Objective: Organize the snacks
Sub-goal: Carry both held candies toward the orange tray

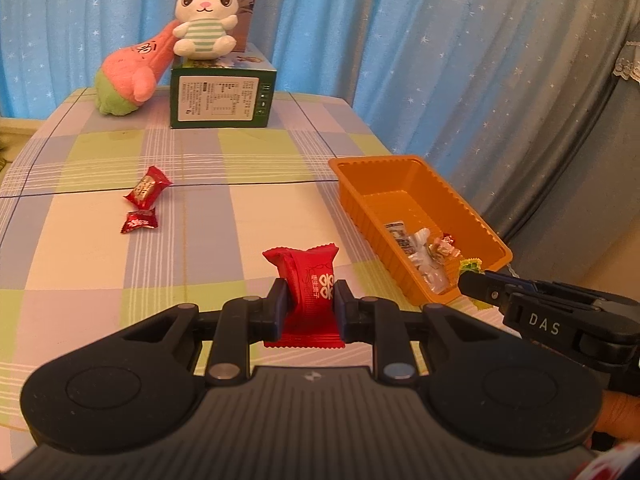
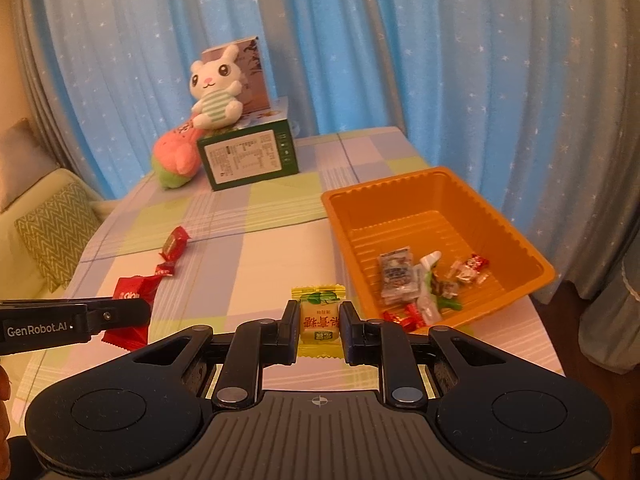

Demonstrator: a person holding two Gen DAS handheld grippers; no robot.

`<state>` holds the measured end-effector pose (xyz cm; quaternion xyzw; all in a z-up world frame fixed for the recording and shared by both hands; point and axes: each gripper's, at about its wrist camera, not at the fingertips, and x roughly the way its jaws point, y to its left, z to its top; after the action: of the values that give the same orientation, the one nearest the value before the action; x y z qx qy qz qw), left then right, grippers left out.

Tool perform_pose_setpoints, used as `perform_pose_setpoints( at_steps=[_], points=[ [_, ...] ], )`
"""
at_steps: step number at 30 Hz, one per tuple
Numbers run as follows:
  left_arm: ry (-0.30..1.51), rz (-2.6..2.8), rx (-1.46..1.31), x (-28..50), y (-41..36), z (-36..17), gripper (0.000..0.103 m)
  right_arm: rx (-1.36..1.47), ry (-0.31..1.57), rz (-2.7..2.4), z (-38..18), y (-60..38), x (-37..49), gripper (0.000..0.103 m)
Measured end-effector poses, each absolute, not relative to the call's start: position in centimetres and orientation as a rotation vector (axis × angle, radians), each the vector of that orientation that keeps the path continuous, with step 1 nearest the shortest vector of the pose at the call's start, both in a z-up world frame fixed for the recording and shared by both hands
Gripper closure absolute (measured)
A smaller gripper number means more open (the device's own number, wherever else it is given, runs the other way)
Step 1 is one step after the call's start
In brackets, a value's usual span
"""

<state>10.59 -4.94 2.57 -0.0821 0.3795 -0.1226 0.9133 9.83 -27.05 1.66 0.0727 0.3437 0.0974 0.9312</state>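
Fingers of my left gripper [image 1: 310,306] are clamped on a red snack packet [image 1: 310,280], which stands upright between the pads with its crimped top above them and its lower edge below; fingers of my right gripper [image 2: 320,322] are pinched just as tight on a yellow candy [image 2: 319,318], wedged square between the two pads, its zigzag ends poking out above and below; both pieces hang above the checked counter [image 1: 224,208]; to the right sits the orange tray [image 2: 404,192], with a few wrapped snacks [image 2: 416,284] gathered at its near end; two small red candies [image 1: 142,204] lie loose on the counter to the left; farther back stands a green box [image 1: 222,96] with a white plush rabbit [image 1: 204,20] seated on it.
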Motion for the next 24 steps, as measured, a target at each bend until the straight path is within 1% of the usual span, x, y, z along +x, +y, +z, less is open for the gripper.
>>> perform_pose_setpoints(
  at_steps=[24],
  points=[
    [0.790,-0.411,-0.112,14.2,-13.9,3.0,0.081,0.175,0.717,0.074,1.3,-33.8,10.9,0.082]
  ],
)
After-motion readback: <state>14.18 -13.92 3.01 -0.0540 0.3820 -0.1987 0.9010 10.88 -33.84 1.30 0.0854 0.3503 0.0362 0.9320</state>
